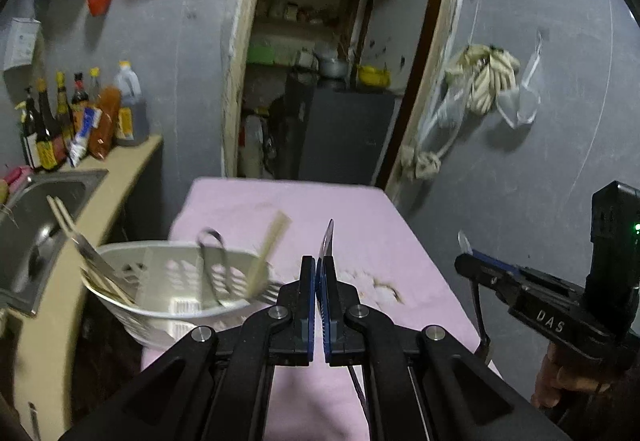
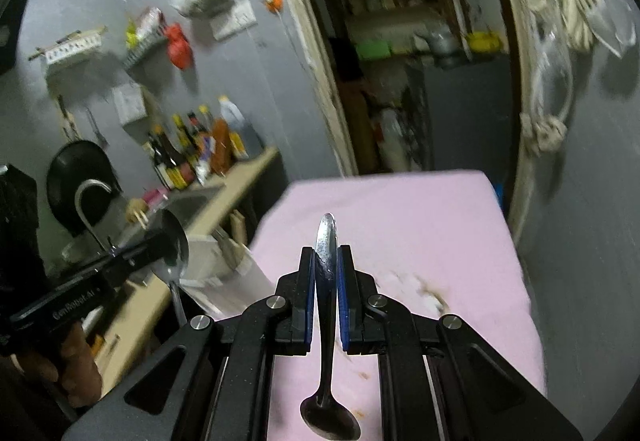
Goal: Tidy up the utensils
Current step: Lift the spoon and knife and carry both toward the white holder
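Observation:
My left gripper [image 1: 319, 265] is shut on a metal spoon [image 1: 329, 238], whose bowl sticks up edge-on above the fingertips. In the right wrist view the same left gripper [image 2: 160, 246] shows at the left, the spoon's bowl [image 2: 177, 241] up and its handle hanging down. My right gripper [image 2: 326, 253] is shut on a second spoon [image 2: 329, 417], handle end up and bowl hanging low. It also appears at the right of the left wrist view as the right gripper [image 1: 465, 261]. Both hang above the pink-covered table [image 1: 360, 209]. A white slotted basket [image 1: 176, 285] at the table's left edge holds chopsticks, tongs and a fork.
A steel sink [image 1: 44, 209] is set in the counter on the left, with several sauce bottles [image 1: 80, 113] behind it. An open doorway [image 1: 320, 81] lies beyond the table. Cloths and bags [image 1: 484, 77] hang on the grey wall at right. A stain [image 1: 380, 285] marks the pink cloth.

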`<state>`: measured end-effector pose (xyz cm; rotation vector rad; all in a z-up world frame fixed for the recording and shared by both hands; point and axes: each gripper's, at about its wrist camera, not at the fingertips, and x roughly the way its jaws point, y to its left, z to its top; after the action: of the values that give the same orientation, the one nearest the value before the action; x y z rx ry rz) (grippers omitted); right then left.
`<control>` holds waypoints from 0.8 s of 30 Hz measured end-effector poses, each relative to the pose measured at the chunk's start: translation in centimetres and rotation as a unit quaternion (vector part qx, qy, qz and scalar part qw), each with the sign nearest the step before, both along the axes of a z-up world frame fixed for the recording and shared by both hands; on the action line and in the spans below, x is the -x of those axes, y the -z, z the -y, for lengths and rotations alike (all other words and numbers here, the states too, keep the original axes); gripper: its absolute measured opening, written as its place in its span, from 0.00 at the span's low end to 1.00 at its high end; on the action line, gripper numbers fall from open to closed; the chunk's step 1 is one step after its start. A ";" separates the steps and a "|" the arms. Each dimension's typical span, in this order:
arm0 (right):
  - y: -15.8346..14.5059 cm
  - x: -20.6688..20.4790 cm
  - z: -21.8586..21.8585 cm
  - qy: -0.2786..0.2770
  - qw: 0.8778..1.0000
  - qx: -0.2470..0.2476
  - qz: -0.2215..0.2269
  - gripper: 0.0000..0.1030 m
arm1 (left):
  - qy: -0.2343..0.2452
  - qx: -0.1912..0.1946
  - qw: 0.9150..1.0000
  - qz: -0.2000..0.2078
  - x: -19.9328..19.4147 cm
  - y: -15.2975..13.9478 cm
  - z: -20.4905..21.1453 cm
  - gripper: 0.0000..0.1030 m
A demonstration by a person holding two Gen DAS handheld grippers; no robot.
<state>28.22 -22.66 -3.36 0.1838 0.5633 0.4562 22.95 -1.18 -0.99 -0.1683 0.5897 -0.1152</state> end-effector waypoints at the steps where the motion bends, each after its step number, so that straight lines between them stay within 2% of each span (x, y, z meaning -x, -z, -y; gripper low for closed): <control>1: -0.7 0.0 -0.5 -0.003 1.000 -0.005 0.008 0.09 | -0.004 0.000 1.000 0.007 0.2 -0.5 -0.7 0.03; 9: -6.0 -1.0 -4.7 -0.024 0.993 -0.083 0.080 0.09 | -0.043 0.021 0.998 0.045 0.6 -4.0 -7.3 0.03; 15: -8.2 -2.7 -8.5 -0.032 0.985 -0.126 0.115 0.09 | -0.087 0.005 0.992 0.093 0.4 -6.4 -11.9 0.03; 18: -8.1 -3.5 -10.6 -0.039 0.984 -0.124 0.124 0.09 | -0.117 -0.006 0.987 0.109 -0.1 -6.4 -13.8 0.03; 24: -6.0 -5.4 -13.6 -0.024 0.988 -0.116 0.098 0.09 | -0.158 -0.023 0.981 0.111 -1.8 -4.7 -16.2 0.03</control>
<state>33.63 -9.10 2.66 0.3442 0.3206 0.5794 24.73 15.01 3.68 -0.1996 0.3368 0.1852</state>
